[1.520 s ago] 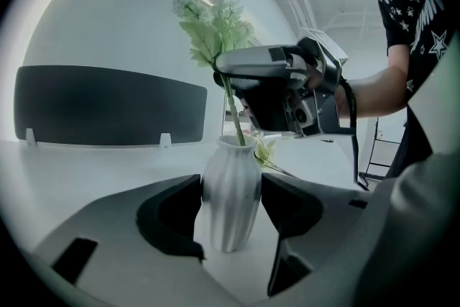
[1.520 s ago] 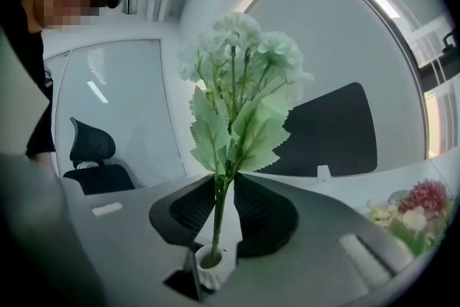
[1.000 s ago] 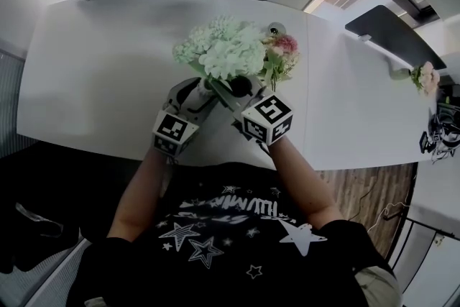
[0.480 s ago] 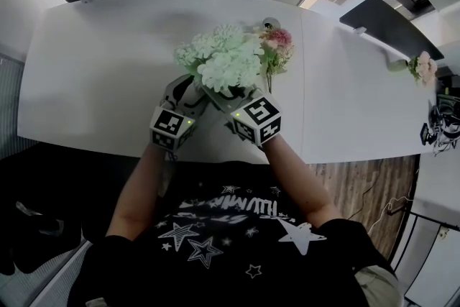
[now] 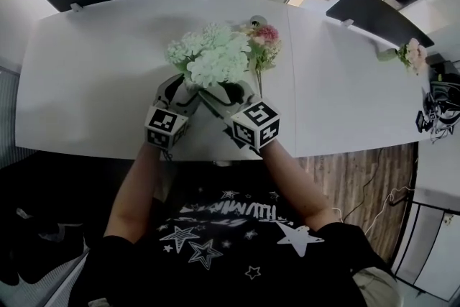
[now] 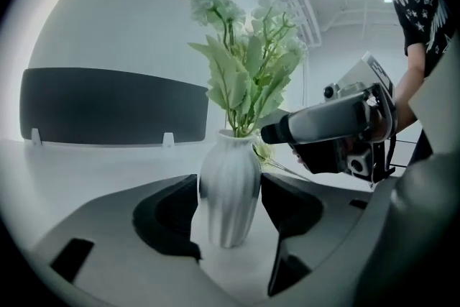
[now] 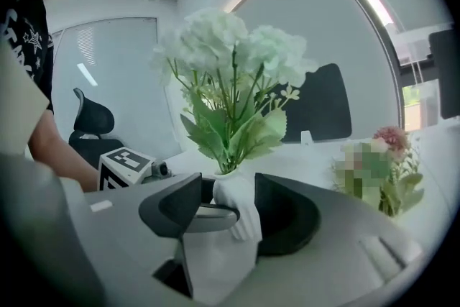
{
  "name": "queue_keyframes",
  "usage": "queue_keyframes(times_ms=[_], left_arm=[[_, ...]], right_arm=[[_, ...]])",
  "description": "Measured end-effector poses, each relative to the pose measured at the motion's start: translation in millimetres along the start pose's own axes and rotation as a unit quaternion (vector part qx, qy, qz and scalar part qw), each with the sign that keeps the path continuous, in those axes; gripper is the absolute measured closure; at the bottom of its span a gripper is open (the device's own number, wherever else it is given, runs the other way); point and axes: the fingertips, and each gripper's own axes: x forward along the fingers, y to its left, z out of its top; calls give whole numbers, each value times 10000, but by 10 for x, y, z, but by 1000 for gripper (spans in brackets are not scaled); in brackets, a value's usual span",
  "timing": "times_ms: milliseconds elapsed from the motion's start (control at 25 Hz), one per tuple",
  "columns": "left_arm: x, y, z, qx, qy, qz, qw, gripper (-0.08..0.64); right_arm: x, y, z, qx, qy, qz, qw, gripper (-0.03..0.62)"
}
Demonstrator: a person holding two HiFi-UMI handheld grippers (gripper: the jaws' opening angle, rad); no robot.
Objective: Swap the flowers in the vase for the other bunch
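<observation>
1. On the white tabletop (image 5: 93, 68), the left gripper's (image 6: 230, 187) jaws clasp the ribbed white vase (image 6: 228, 223). It holds the white hydrangea bunch (image 5: 212, 57), and the pink bunch (image 5: 264, 39) lies just beside it.
2. The right gripper's (image 7: 228, 190) jaws have just been opening and stand released around the vase's neck, so the swap looks nearly done.
3. Next, back the right gripper away without snagging leaves, then free the vase.
4. Blooms hide the vase in the head view, and how deep the stems sit is unseen.

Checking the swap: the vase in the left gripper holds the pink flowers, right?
No. The vase in the left gripper holds the white flowers, not the pink, as the left gripper view shows.
</observation>
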Motion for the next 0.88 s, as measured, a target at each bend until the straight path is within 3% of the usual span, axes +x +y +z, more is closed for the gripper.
queue_keyframes(times_ms=[240,560,880], left_arm=[[-66,-40,-28,-114,-46,0,9999,288],[-367,-82,-12,-249,-125,656,9975,282],[-573,-621,202,-164,-335,808,9960,285]], right_arm=[[-254,-21,-82,205,-33,-171,9996,391],[-521,-92,-207,259,-132,-353,9990,390],[-1046,-102,-183,468,-473,-427,9969,394]])
